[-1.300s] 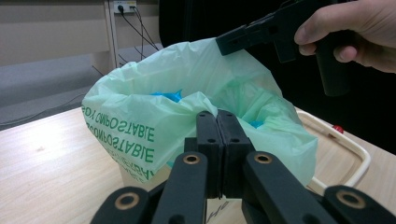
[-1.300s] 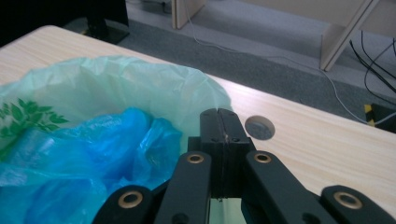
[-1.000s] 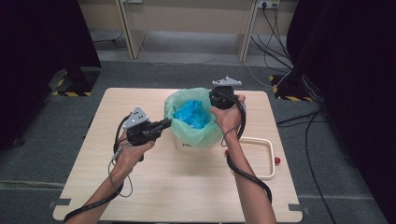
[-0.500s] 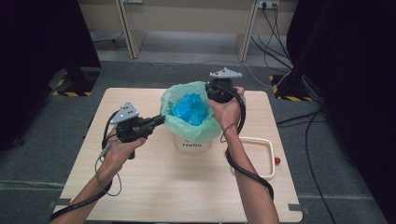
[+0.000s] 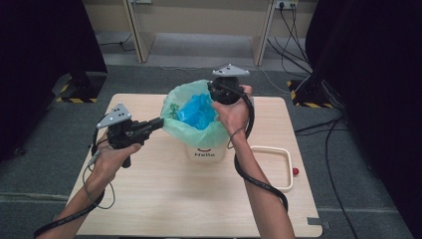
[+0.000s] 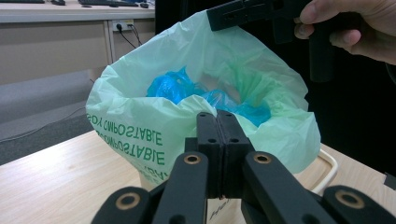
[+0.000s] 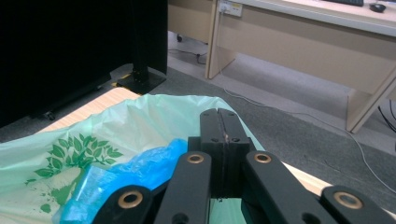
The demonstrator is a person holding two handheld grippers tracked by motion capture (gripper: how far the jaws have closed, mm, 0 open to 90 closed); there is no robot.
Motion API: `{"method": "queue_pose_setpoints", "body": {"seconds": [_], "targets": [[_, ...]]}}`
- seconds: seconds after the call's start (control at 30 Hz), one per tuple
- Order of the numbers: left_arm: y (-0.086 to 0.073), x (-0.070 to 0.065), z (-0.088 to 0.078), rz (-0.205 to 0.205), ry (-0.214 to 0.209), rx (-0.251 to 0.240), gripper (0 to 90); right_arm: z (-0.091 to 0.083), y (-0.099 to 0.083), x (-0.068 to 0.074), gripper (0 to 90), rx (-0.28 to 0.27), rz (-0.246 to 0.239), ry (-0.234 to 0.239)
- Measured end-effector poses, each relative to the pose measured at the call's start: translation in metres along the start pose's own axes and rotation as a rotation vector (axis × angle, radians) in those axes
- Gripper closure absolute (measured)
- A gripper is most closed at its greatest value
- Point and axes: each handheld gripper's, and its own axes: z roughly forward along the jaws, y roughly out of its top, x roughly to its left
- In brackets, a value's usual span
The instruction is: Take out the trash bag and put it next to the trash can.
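Note:
A white bin (image 5: 205, 153) marked "Hello" stands mid-table, lined with a pale green compostable bag (image 5: 199, 133). A crumpled blue bag (image 5: 198, 112) lies inside it. My left gripper (image 5: 160, 122) is shut on the bag's left rim. In the left gripper view its closed jaws (image 6: 217, 116) meet the folded edge of the green bag (image 6: 140, 121), with the blue bag (image 6: 173, 86) behind. My right gripper (image 5: 211, 89) is shut on the far rim and holds it raised. The right gripper view shows its closed jaws (image 7: 218, 114) over the green bag (image 7: 135, 116) and blue bag (image 7: 140, 170).
A cream open-frame tray (image 5: 289, 169) lies on the wooden table (image 5: 174, 199) right of the bin, with a small red ball (image 5: 295, 171) beside it. Dark curtains and stand feet flank the table. Desks and cables lie beyond.
The left gripper drew left and the right gripper rose toward the far side, each with the bag rim. The bag mouth spread wider and the "Hello" label came into sight.

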Motion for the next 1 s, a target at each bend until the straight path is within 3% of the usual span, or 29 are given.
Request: {"method": "queue_pose_setpoints", "body": {"seconds": [0.63,1.0], "targets": [[0.023,0.017,-0.043,-0.005,0.042,-0.082,89.2,0.002,0.032,0.029,90.0,-0.045,-0.013,0.054],[0.014,0.025,-0.055,-0.02,0.058,-0.07,89.2,0.019,0.034,0.056,90.0,-0.026,-0.044,0.097]]}}
